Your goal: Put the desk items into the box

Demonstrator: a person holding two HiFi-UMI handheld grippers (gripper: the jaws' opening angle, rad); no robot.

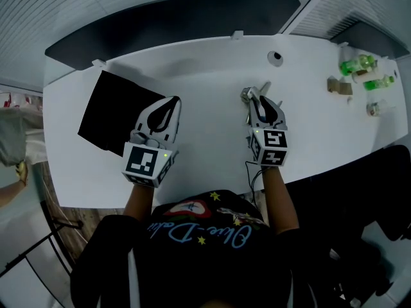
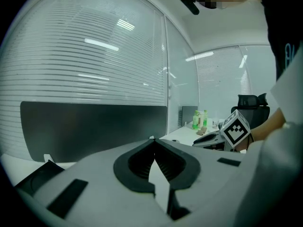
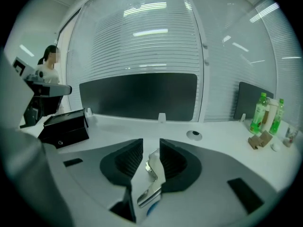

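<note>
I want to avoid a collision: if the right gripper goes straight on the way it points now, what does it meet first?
Probably the shiny metal item between the open jaws of the right gripper; beyond it, the white desk.

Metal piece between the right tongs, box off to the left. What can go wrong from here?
1. The metal piece leans on one pad of the open right tongs, with a gap on the other side; closing may twist or flick it out.
2. The left tongs sit by the box, so the carry across could clip them.
</note>
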